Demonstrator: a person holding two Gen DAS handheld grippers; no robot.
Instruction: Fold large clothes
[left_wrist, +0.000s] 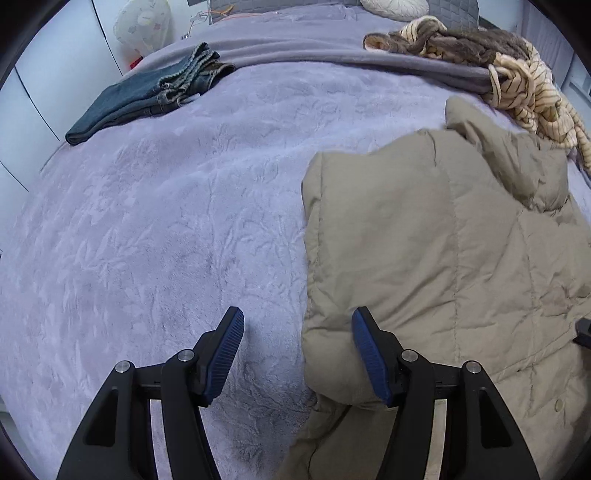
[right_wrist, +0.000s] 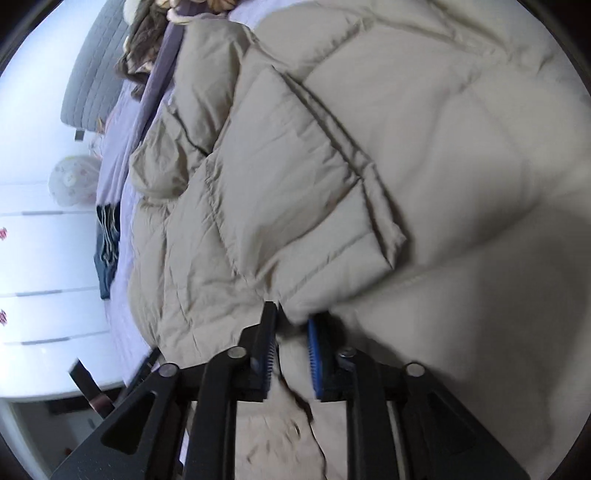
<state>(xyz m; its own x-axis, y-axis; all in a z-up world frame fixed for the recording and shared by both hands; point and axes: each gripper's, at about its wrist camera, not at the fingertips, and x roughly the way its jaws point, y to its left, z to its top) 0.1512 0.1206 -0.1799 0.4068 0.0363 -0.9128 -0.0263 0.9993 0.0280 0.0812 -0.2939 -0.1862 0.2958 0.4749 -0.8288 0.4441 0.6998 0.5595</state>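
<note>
A beige quilted puffer jacket lies on the lilac blanket of the bed, at the right of the left wrist view. My left gripper stands open astride the jacket's left edge: one finger over the blanket, the other over the jacket, with a puffy fold between them. In the right wrist view the jacket fills most of the frame. My right gripper has its jaws narrow, pinching a fold of jacket fabric between the blue pads.
Folded blue jeans lie at the far left of the bed. A heap of striped and brown garments sits at the far right near a pillow. White drawers stand beside the bed.
</note>
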